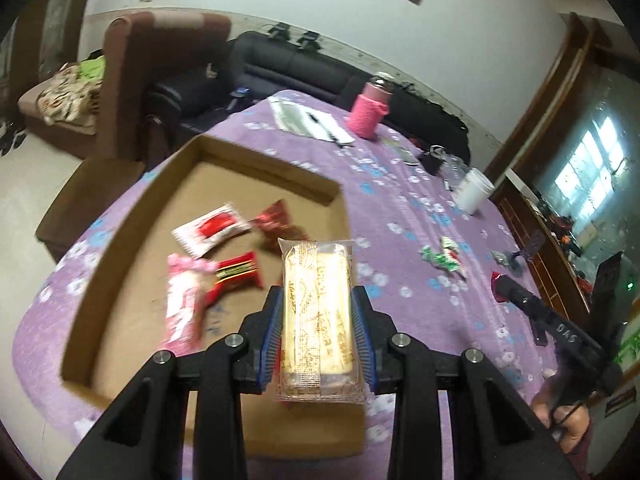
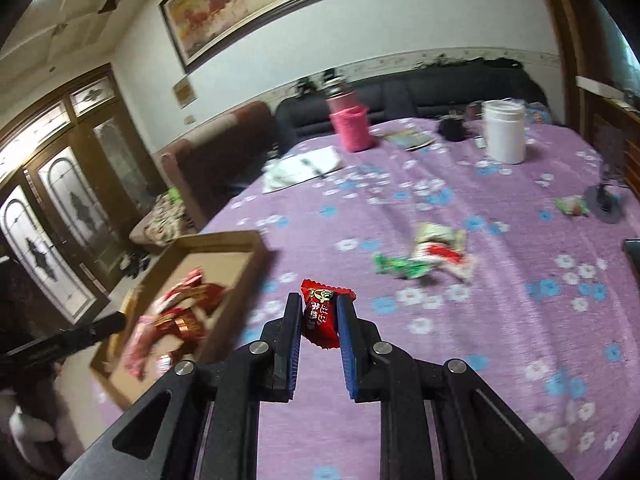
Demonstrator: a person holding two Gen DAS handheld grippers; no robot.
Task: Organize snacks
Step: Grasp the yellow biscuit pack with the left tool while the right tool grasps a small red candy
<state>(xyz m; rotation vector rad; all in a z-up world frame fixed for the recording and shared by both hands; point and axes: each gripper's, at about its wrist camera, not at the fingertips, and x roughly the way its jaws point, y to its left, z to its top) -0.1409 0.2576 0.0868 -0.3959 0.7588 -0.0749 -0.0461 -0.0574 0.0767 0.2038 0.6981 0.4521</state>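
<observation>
Status: collection into the box (image 1: pixel 132 236) is partly complete.

Box. The open cardboard box sits at the left edge of the surface (image 1: pixel 420 216), which carries a purple floral cloth. In the left wrist view it holds at least five wrapped snacks: a pink pack (image 1: pixel 182 304) near the left wall, a white-and-red sachet (image 1: pixel 212 230), a red bar (image 1: pixel 236 272), and dark red wrappers (image 1: pixel 276 220) toward the far wall. Judged from this, several transfers are done.

Left gripper (image 1: pixel 318 292). Its two blue-padded fingers are closed on the long sides of a clear-wrapped cake (image 1: pixel 318 312). The cake is held lengthwise along the fingers, above the right part of the box. Whether it is clear of the right wall cannot be told. This item is likely the next deposit.

Right gripper (image 2: pixel 318 304). The jaws stand narrowly apart and pinch a small red candy (image 2: pixel 322 316) between the pads. The candy is held above the surface, just right of the box's right wall, not yet over the box.

Remaining on the surface. A green wrapper (image 2: pixel 400 268) and a white-red-green pack (image 2: pixel 440 252) lie touching, near the middle of the surface. One more small greenish snack (image 2: pixel 572 205) lies near the right edge.

Estimate: two items in hand, about three left to fetch.
</observation>
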